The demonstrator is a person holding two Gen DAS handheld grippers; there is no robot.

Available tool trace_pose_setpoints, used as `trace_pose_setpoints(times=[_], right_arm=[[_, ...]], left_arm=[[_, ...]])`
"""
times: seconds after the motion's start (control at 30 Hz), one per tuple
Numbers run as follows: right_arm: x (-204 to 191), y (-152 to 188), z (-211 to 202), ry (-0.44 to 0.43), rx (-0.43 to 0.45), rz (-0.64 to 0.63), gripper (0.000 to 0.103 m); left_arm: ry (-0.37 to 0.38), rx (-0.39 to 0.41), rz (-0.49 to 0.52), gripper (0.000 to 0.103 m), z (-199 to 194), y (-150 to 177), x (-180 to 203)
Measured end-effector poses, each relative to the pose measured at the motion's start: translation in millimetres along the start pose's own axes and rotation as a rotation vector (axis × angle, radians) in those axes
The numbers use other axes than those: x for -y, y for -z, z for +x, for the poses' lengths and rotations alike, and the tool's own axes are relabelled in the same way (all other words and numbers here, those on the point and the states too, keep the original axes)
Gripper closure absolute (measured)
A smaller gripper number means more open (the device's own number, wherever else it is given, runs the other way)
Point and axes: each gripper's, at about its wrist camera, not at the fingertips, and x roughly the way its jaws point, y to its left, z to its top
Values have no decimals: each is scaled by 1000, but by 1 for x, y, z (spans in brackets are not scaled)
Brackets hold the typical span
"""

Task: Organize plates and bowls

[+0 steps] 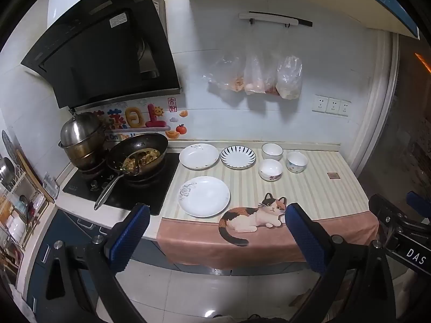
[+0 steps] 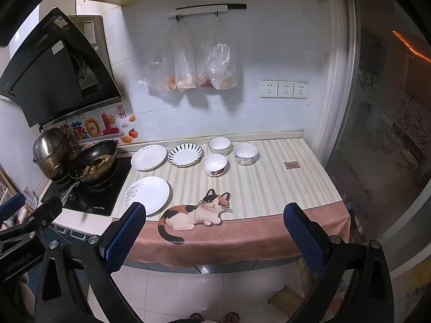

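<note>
Three plates lie on the striped counter mat: a white plate with a grey flower (image 1: 204, 196) (image 2: 147, 195) at the front, a plain white plate (image 1: 198, 155) (image 2: 149, 157) behind it, and a blue-striped plate (image 1: 238, 157) (image 2: 184, 154). Three bowls stand to their right: a white one at the back (image 1: 272, 151) (image 2: 219, 146), a floral one in front of it (image 1: 270, 169) (image 2: 214, 164), and a patterned one (image 1: 296, 161) (image 2: 245, 154). My left gripper (image 1: 215, 231) and right gripper (image 2: 215, 231) are both open and empty, held in front of the counter edge, apart from all dishes.
A stove (image 1: 121, 185) with a wok of food (image 1: 137, 156) and a steel pot (image 1: 80, 140) stands left of the mat. Plastic bags (image 1: 258, 78) hang on the wall. A glass door (image 2: 390, 134) is on the right. The mat's cat-print edge (image 2: 194, 212) hangs over the counter front.
</note>
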Motion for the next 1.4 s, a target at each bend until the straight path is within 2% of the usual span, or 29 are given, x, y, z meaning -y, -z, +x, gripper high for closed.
trace_pose_setpoints(times=[1.4], right_arm=[[-4, -6, 16, 11, 4, -6, 0]], left_arm=[[3, -18, 19, 0, 15, -5, 6]])
